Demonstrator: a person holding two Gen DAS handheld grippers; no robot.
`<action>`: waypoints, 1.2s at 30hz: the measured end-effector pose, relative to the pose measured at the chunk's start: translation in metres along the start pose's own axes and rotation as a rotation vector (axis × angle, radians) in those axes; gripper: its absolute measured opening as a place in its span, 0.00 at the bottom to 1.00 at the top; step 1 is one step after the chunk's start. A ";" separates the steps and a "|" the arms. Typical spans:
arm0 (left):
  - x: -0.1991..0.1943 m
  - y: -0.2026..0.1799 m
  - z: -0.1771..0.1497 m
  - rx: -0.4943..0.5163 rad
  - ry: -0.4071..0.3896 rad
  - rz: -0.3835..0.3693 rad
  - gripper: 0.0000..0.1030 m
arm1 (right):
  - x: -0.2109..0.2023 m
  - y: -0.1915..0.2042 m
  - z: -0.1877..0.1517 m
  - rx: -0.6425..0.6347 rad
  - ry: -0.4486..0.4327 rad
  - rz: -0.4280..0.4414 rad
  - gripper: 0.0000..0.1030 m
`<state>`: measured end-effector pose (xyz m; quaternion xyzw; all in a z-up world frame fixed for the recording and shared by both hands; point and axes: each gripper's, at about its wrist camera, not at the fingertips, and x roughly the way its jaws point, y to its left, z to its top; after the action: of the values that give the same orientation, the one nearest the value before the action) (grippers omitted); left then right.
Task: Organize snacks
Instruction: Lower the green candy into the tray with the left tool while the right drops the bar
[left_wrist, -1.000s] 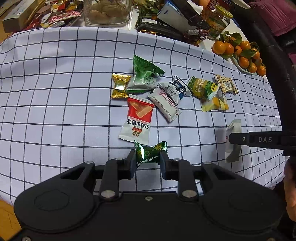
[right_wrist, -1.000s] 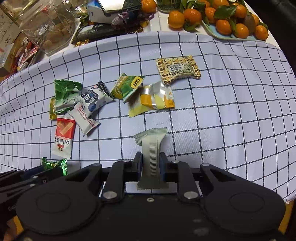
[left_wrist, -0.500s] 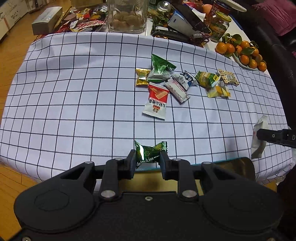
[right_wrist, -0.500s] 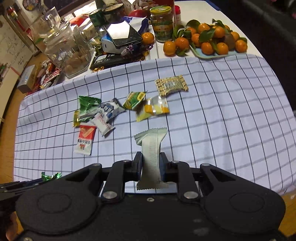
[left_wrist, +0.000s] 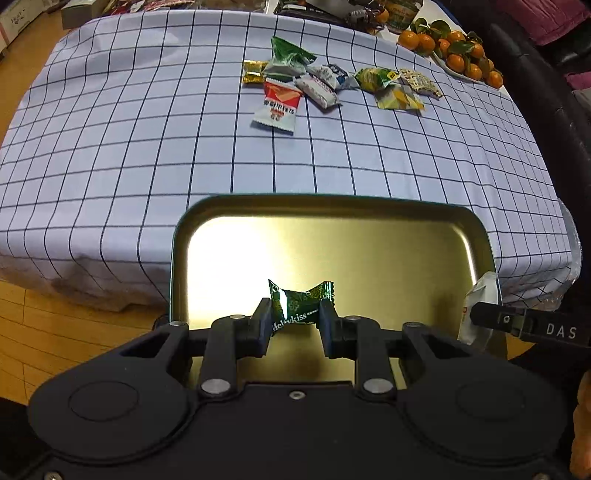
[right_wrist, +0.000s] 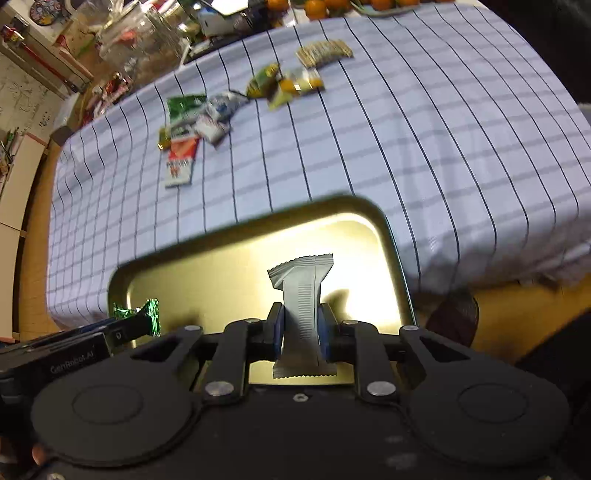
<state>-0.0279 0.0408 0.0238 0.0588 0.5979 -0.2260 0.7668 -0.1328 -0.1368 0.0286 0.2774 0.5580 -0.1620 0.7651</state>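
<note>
Left gripper clamps green candy, wrapper reading "Melt-kiss", probably. Right gripper pinches grey ribbed snack packet, no print legible. Both over the near gold tray. "DAS", "GenRobot.AI" on gripper fingers.

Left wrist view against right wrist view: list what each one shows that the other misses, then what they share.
Only the left wrist view shows the plate of oranges in full at the table's far corner, and the white front of the packet in the right gripper. Only the right wrist view shows the glass jar and the grey ribbed packet seen whole. Both show the gold tray below both grippers, the green candy clamped in the left gripper, and the snack pile on the checked cloth.
</note>
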 end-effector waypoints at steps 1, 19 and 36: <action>0.001 0.000 -0.003 -0.006 0.004 0.000 0.33 | 0.000 -0.002 -0.006 0.001 0.002 -0.010 0.20; 0.004 -0.002 -0.023 -0.005 0.048 0.013 0.37 | -0.007 -0.005 -0.039 -0.016 -0.004 -0.027 0.23; 0.008 -0.003 -0.020 -0.010 0.084 0.024 0.37 | -0.004 -0.001 -0.034 -0.045 0.020 -0.032 0.27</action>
<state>-0.0456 0.0437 0.0109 0.0715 0.6299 -0.2110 0.7440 -0.1602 -0.1173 0.0244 0.2528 0.5735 -0.1588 0.7629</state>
